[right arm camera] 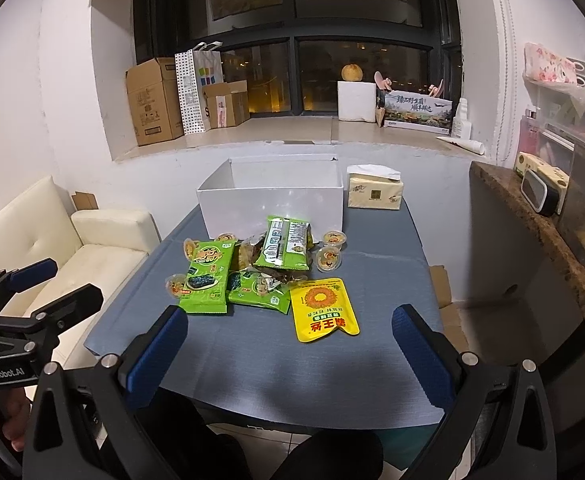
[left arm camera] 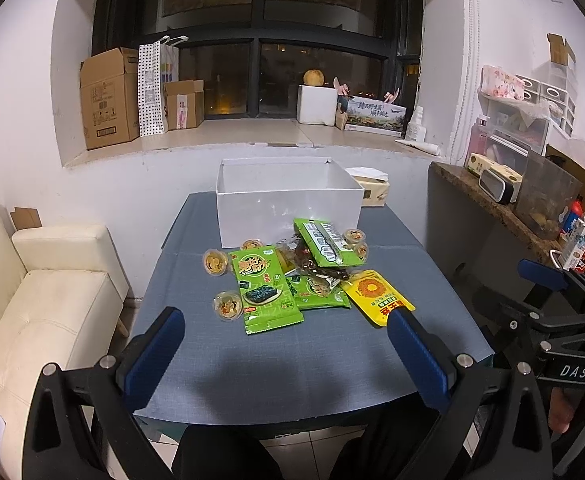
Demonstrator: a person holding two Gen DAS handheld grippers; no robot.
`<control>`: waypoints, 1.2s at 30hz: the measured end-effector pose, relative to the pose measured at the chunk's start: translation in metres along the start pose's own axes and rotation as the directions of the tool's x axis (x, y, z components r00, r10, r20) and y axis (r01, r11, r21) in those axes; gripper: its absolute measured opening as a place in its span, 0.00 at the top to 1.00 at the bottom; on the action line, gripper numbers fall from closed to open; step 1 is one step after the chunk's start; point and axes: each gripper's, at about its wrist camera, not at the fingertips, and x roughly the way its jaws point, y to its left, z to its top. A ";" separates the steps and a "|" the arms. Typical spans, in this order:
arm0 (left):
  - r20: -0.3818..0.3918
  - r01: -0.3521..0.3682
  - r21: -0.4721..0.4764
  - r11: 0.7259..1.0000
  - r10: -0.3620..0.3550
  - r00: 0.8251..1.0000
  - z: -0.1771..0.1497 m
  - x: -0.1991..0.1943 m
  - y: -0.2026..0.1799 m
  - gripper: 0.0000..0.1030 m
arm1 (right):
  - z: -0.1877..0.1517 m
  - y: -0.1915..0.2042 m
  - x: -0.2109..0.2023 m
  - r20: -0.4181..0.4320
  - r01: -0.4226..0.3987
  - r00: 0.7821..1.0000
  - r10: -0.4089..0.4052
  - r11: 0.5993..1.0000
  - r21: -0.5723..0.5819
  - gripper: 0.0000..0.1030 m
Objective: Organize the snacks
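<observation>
A pile of snacks lies mid-table: green seaweed packs [left arm camera: 262,292] [right arm camera: 206,276], a yellow sunflower-print pouch [left arm camera: 376,296] [right arm camera: 324,310], brown wrapped pieces [left arm camera: 316,266] and several small jelly cups [left arm camera: 215,262] [right arm camera: 330,259]. Behind the pile stands an open white box [left arm camera: 288,208] [right arm camera: 272,200] that looks empty. My left gripper [left arm camera: 288,326] hovers open over the table's near side, short of the pile. My right gripper [right arm camera: 290,324] is open too, its fingers straddling the space just in front of the yellow pouch. Neither holds anything.
A tissue pack [right arm camera: 374,192] sits to the right of the white box. A cream sofa [left arm camera: 32,300] flanks the table's left; a cluttered stone counter [left arm camera: 492,200] stands on the right. Cardboard boxes [left arm camera: 108,98] line the window sill behind.
</observation>
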 end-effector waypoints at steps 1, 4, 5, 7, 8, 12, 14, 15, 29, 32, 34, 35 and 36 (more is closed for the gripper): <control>0.001 -0.003 0.001 1.000 0.003 1.000 0.000 0.000 0.000 0.00 | 0.000 0.000 0.000 0.000 0.000 1.000 0.000 1.000 0.000 0.00; 0.001 -0.002 0.000 1.000 0.002 1.000 0.000 0.000 -0.001 0.00 | 0.000 0.000 0.000 0.000 -0.002 1.000 0.002 1.000 -0.001 0.00; 0.001 -0.002 -0.001 1.000 0.002 1.000 0.000 0.000 -0.001 0.00 | 0.000 0.000 -0.001 0.000 -0.003 1.000 0.003 1.000 -0.002 0.00; 0.000 -0.005 0.003 1.000 0.005 1.000 0.000 0.000 -0.002 0.00 | 0.000 0.001 -0.001 0.004 -0.004 1.000 0.004 1.000 -0.003 0.00; 0.000 -0.007 0.003 1.000 0.007 1.000 0.000 0.000 -0.002 0.00 | 0.000 0.000 0.000 0.001 -0.005 1.000 0.005 1.000 -0.002 0.00; 0.000 -0.008 0.001 1.000 0.008 1.000 0.000 0.000 -0.002 0.00 | 0.000 0.002 0.000 0.000 -0.006 1.000 0.006 1.000 -0.004 0.00; -0.002 -0.007 0.001 1.000 0.007 1.000 0.000 0.002 -0.001 0.00 | -0.001 0.002 0.000 0.000 -0.008 1.000 0.008 1.000 -0.004 0.00; -0.003 -0.009 0.000 1.000 0.009 1.000 0.000 0.002 -0.001 0.00 | -0.001 0.002 0.001 -0.001 -0.007 1.000 0.007 1.000 -0.004 0.00; -0.005 -0.010 -0.012 1.000 0.010 1.000 -0.004 0.008 0.010 0.00 | 0.021 -0.003 0.058 -0.043 -0.076 0.996 0.076 0.997 0.004 0.00; -0.007 -0.012 -0.014 1.000 0.012 1.000 -0.006 0.011 0.015 0.00 | 0.034 -0.001 0.102 -0.051 -0.052 0.997 0.050 0.998 -0.028 0.00; -0.007 -0.011 -0.017 1.000 0.011 1.000 -0.008 0.014 0.019 0.00 | 0.040 -0.001 0.132 -0.076 -0.049 0.996 0.045 0.998 -0.041 0.00; -0.012 -0.011 -0.022 1.000 0.010 1.000 -0.009 0.016 0.022 0.00 | 0.043 -0.001 0.149 -0.095 -0.057 0.994 0.053 0.998 -0.040 0.00; -0.018 -0.010 -0.026 1.000 0.009 1.000 -0.010 0.019 0.024 0.00 | 0.046 0.000 0.169 -0.111 -0.073 0.991 0.068 0.996 -0.043 0.00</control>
